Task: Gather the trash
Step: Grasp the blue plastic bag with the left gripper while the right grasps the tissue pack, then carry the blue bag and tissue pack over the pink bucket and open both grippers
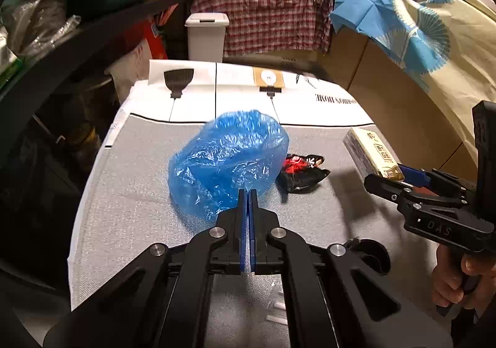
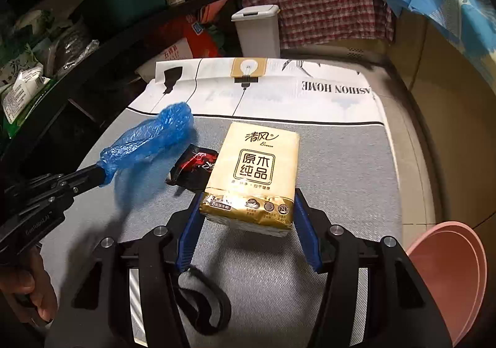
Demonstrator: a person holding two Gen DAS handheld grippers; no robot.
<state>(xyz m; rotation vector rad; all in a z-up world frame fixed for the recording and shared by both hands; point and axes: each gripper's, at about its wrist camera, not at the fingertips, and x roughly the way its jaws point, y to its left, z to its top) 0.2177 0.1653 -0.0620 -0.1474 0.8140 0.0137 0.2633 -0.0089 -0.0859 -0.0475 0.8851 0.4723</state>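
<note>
My left gripper (image 1: pixel 248 193) is shut on a crumpled blue plastic cover (image 1: pixel 228 162) and holds it above the grey mat; it also shows in the right wrist view (image 2: pixel 145 142). A black and red wrapper (image 1: pixel 302 169) lies on the mat just right of it, also seen in the right wrist view (image 2: pixel 195 169). My right gripper (image 2: pixel 248 208) is shut on a yellow tissue pack (image 2: pixel 255 174), its blue fingers (image 2: pixel 192 233) pressing both sides of the near end. The pack also shows in the left wrist view (image 1: pixel 372 152).
A white lidded bin (image 1: pixel 207 36) stands behind the table beside a plaid cloth (image 1: pixel 272 1). A pink bowl (image 2: pixel 449 279) sits at the right front. A black strap (image 2: pixel 201 301) lies near the front edge. Cluttered shelves (image 1: pixel 46 22) stand left.
</note>
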